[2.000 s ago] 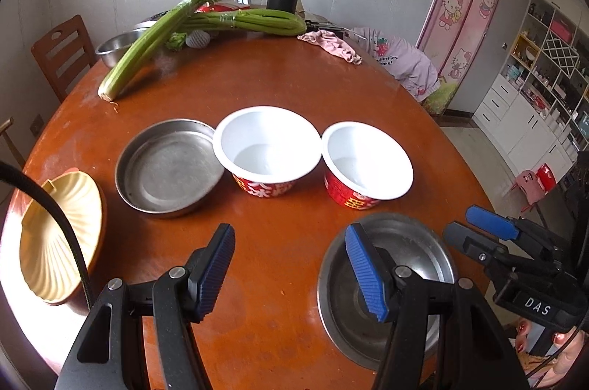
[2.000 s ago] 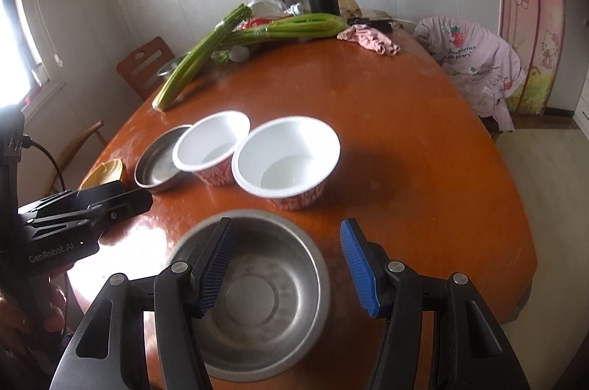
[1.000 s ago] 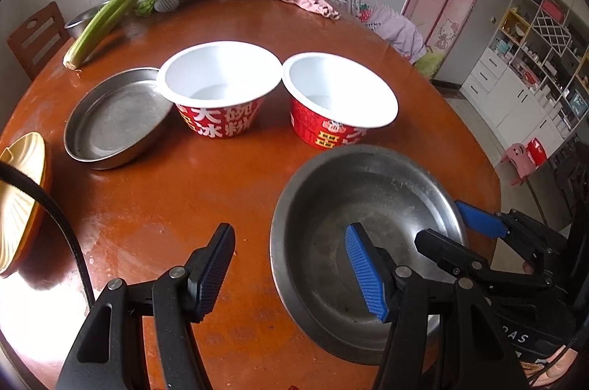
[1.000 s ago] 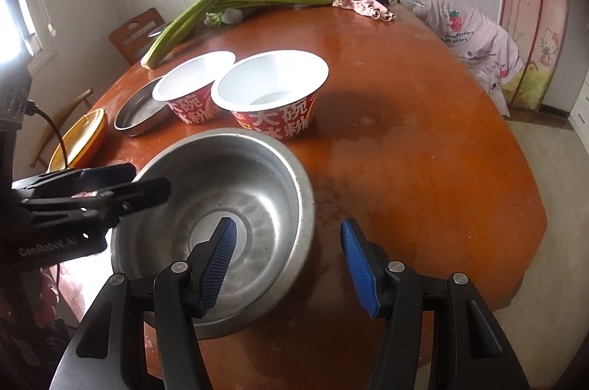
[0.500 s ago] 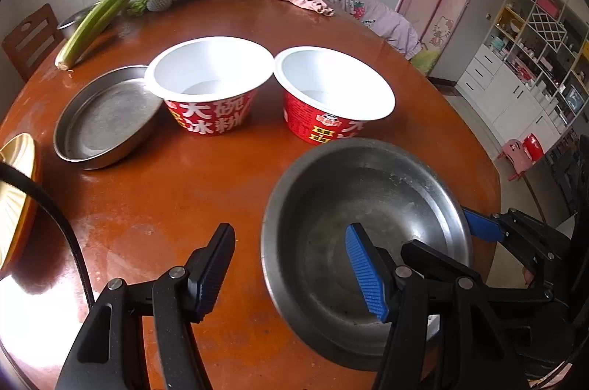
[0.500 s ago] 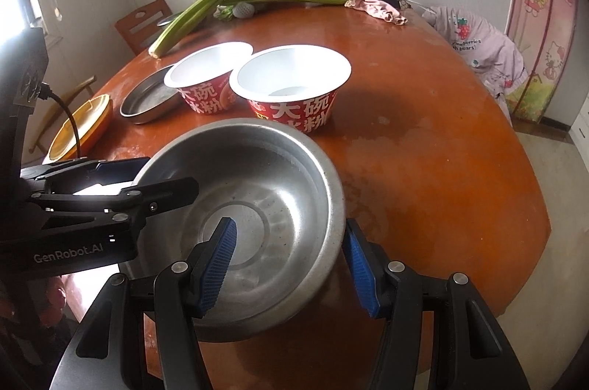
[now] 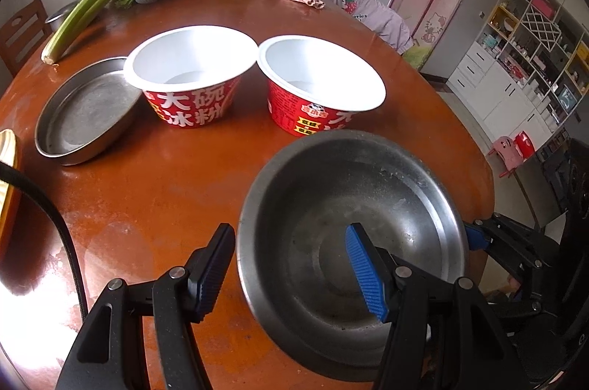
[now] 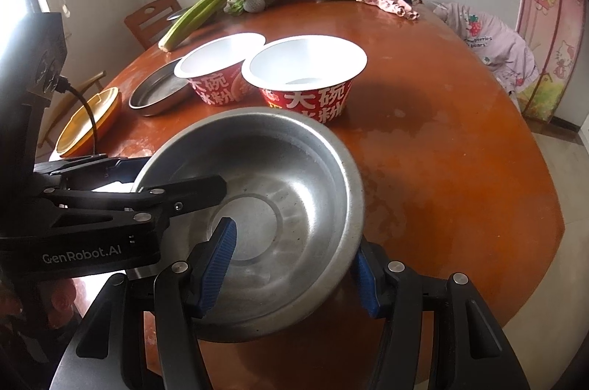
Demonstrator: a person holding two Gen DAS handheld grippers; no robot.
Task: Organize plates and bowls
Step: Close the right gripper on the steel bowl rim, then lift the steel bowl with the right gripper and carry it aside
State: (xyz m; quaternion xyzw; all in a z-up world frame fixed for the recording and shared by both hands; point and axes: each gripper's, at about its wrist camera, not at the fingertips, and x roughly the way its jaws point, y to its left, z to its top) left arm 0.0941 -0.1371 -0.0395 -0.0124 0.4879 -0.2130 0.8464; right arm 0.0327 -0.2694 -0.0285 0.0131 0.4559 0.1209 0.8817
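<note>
We straddle the steel bowl's rim from two sides

The steel bowl [image 7: 353, 231] sits near the worktop [image 7: 154, 191] edge at 6 o'clock; our left tool [image 7: 291, 264] and right tool [image 8: 294, 264] each stand apart with one pad inside, one outside, so that closing would pinch the wall. The two red paper bowls [image 7: 191, 73] wait at 12 o'clock, the shallow steel plate [image 7: 84, 110] at 10

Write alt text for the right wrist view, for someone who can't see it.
A steel bowl sits close up, its rim straddled on both sides by the open right gripper and the left gripper. Behind it on the table stand two red cups, a steel plate and a yellow plate.
</note>
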